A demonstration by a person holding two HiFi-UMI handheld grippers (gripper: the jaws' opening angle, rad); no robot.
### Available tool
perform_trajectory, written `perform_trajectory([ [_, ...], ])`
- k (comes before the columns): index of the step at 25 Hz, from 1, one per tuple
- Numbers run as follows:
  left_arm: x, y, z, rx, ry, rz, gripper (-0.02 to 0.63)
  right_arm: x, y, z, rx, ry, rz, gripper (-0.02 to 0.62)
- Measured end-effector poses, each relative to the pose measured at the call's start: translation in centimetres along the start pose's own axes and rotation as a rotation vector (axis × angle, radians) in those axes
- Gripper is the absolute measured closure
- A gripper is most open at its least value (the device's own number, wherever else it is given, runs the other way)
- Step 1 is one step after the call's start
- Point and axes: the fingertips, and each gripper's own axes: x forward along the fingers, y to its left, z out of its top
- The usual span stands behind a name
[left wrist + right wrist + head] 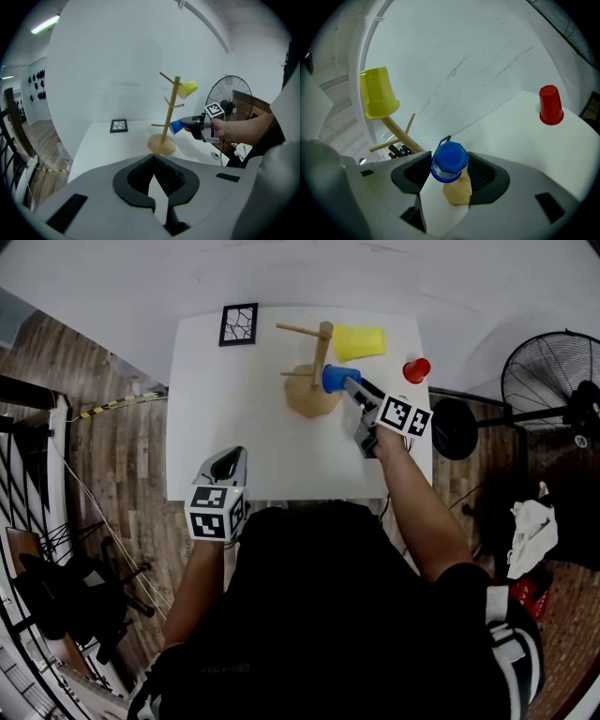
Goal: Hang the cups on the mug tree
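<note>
A wooden mug tree (314, 371) stands at the back of the white table (234, 409), with a yellow cup (361, 341) hung on an upper peg. My right gripper (352, 388) is shut on a blue cup (335, 378), held right beside the trunk above the round base. In the right gripper view the blue cup (449, 161) sits between the pads with its bottom toward the camera, and the yellow cup (377, 93) hangs to the upper left. A red cup (415, 369) stands upside down at the table's right edge. My left gripper (225, 468) hovers at the front edge, shut and holding nothing.
A black-framed square pattern card (238, 324) lies at the back left of the table. A black floor fan (548, 381) stands right of the table. Dark chairs (66, 596) sit on the wooden floor at the left. A white wall runs behind the table.
</note>
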Motion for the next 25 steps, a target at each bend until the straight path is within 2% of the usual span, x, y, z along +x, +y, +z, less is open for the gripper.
perform_trajectory([
  [11,0.7,-1.4,0.6,0.032,-0.003,-0.033,0.591,-2.7,0.1,-0.2,-0.107,0.036,-0.018,0.371],
  [14,0.9,-1.8,0.7,0.039,-0.001,-0.043,0.591,-3.7,-0.1,-0.3,-0.191,0.048,-0.041,0.373],
  [21,1.9,-3.3,1.1,0.065,0.006,-0.073,0.591,-5.8,-1.5,-1.0,-0.477,0.097,-0.144,0.373],
  [25,2.5,-4.3,1.5,0.081,0.004,-0.089,0.591,-6.9,-3.4,-0.8,-0.527,0.099,-0.208,0.373],
])
